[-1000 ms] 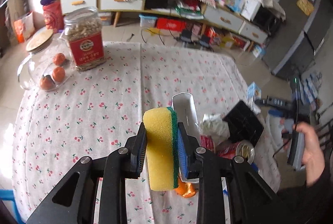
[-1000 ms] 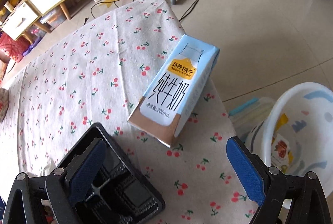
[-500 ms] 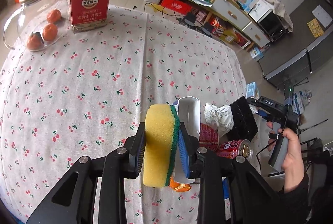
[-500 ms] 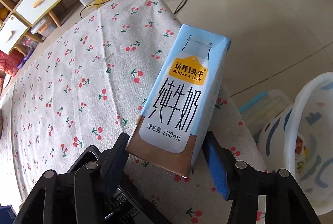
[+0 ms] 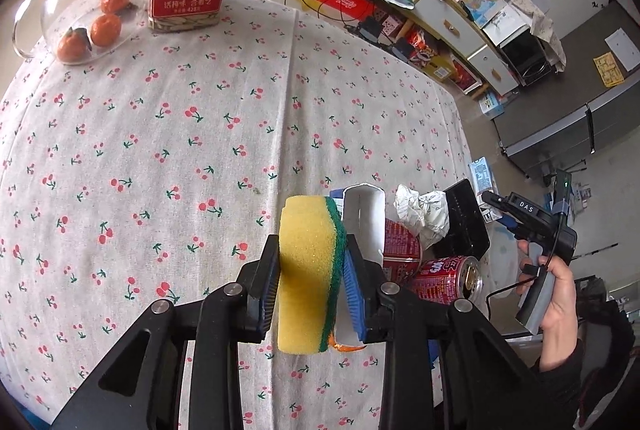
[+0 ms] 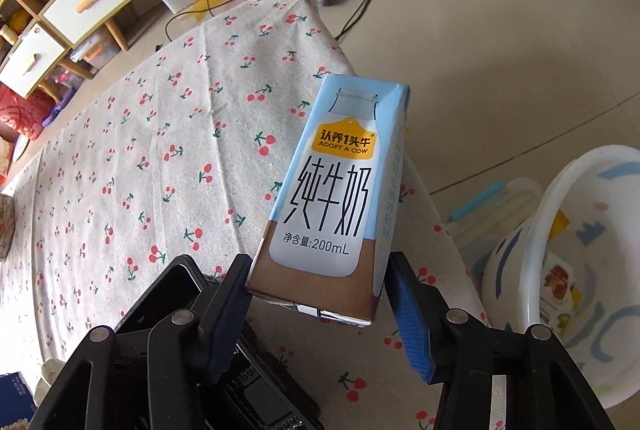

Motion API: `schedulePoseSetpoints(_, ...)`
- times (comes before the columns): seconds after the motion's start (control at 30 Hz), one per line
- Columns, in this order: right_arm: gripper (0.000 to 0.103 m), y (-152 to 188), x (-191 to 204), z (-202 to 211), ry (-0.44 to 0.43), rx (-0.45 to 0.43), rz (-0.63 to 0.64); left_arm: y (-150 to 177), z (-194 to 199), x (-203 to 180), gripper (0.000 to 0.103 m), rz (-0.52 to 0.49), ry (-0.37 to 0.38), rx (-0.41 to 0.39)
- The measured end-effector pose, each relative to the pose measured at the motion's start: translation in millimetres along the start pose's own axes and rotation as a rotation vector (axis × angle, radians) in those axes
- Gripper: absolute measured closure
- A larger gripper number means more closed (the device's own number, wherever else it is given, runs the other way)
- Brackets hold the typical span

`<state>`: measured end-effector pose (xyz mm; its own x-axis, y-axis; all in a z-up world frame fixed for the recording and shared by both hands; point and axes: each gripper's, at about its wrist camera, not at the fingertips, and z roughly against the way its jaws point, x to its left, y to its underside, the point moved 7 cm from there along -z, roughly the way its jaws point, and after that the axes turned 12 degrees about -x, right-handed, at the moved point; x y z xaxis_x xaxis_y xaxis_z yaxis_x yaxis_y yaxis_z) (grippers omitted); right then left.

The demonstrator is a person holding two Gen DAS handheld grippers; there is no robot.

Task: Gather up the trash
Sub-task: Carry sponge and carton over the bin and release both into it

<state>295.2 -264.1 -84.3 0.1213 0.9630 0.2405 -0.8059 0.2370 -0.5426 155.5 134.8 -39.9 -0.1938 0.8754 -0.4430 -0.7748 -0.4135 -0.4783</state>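
The right hand-held gripper has just been closing and now pinches the milk carton by its bottom end, above the table edge, left of the white basin. The left hand-held gripper squeezes a sponge beside the red cans.

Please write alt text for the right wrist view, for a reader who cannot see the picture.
The right gripper has just closed its blue-padded jaws on the lower end of a blue and white milk carton, above the edge of a table with a cherry-print tablecloth. A white plastic basin stands on the tiled floor at right, and a black tray lies under the gripper.
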Motion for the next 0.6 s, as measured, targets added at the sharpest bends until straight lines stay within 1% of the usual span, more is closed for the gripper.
schedulePoseSetpoints(0.2,0.045,0,3,7,-0.009,-0.008,0.027,2,3,3,0.07,0.001,-0.004,-0.002)
schedulePoseSetpoints(0.33,0.046,1,7,16,-0.021,-0.022,0.051,2,2,7,0.072,0.002,-0.017,-0.012)
schedulePoseSetpoints(0.4,0.046,1,8,22,-0.032,-0.03,0.057,-2,8,7,0.073,0.004,-0.021,-0.037)
schedulePoseSetpoints(0.53,0.047,-1,4,40,-0.054,-0.056,0.074,-15,31,1,0.074,-0.041,-0.051,-0.135)
schedulePoseSetpoints(0.6,0.047,-3,0,49,-0.072,-0.067,0.067,-22,41,-5,0.075,-0.046,-0.042,-0.174)
